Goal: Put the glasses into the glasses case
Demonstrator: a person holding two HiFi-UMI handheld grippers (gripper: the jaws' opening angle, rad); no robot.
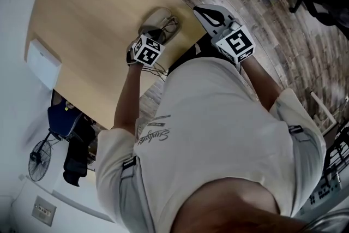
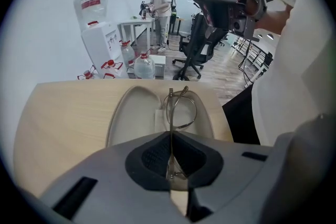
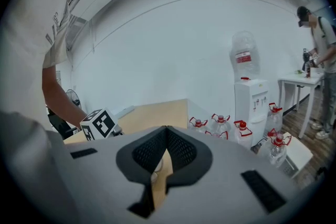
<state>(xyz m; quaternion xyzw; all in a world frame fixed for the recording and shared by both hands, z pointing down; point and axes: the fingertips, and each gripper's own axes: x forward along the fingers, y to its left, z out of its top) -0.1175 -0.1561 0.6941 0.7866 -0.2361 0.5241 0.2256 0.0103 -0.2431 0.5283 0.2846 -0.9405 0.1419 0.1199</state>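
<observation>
Office room: white walls, wood-pattern floor, one light wood bench (image 1: 82, 19) with a rounded corner.

On bench: 1 glasses case (image 2: 131, 118), pale, lying open near the bench's edge by the person. 1 pair of glasses (image 2: 182, 110), thin metal frame.

Hand-held grippers: 2.
- Left hand-held gripper (image 2: 170, 139): jaws clenched on a thin metal part of the glasses, which runs straight up between the pads. The lens end sticks out ahead of the jaws, over the right half of the open case. Cannot tell whether the frame touches the case lining. In the head view this gripper sits just beside the case, marker cube up.
- Right hand-held gripper (image 3: 167, 131): jaw tips together, nothing between them. Held off the bench edge, apart from the case, and aimed across the bench towards the wall.

Background count:
- 1 water dispenser (image 3: 251, 97), white, with 1 large bottle on top.
- 5 red-capped water bottles (image 3: 219, 126) on the floor round its base, as counted in the right gripper view.
- 1 person (image 2: 160, 0) standing at a small white table well beyond the bench.
- 1 dark office chair (image 2: 197, 44) on the floor past the bench.
- 1 floor fan (image 1: 39, 158) by the wall.
</observation>
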